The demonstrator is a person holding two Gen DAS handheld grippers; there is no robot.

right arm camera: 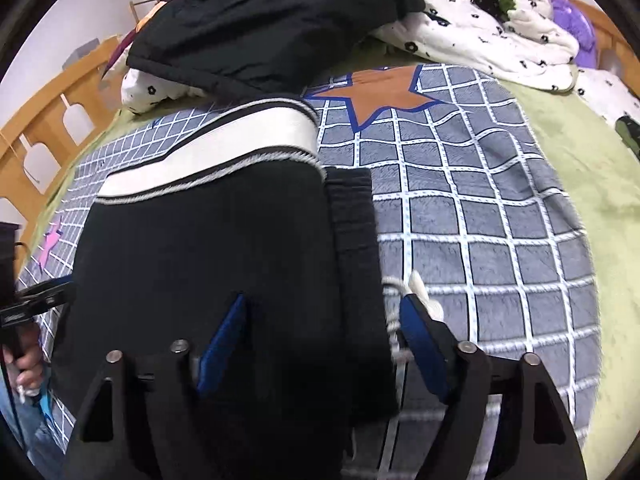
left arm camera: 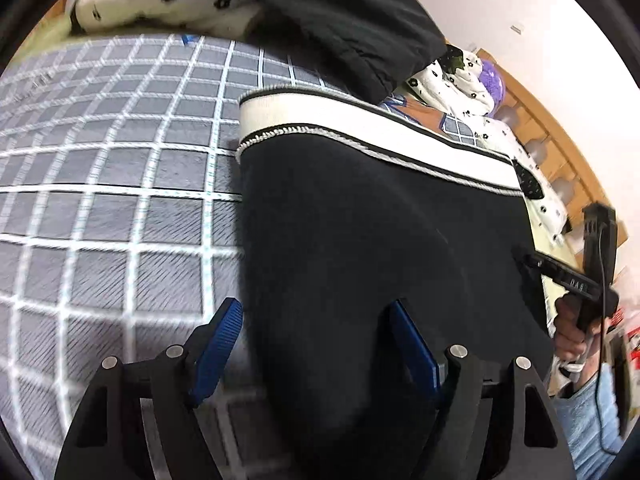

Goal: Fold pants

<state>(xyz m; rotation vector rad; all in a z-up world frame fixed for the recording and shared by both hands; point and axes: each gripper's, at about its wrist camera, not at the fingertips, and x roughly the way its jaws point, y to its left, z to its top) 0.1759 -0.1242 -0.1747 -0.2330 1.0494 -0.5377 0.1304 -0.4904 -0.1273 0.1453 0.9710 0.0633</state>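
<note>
Left wrist view: the left gripper (left arm camera: pixel 314 344) gapes wide, gripping nothing, at the pants' (left arm camera: pixel 380 248) left edge on the blanket (left arm camera: pixel 120 184). The right gripper (right arm camera: pixel 326 338) at 3 o'clock likewise gapes, empty.

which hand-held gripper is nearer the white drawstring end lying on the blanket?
Right. The right hand-held gripper has one blue finger right beside the white drawstring end, at the pants' right edge. The left hand-held gripper straddles the pants' opposite edge.
</note>
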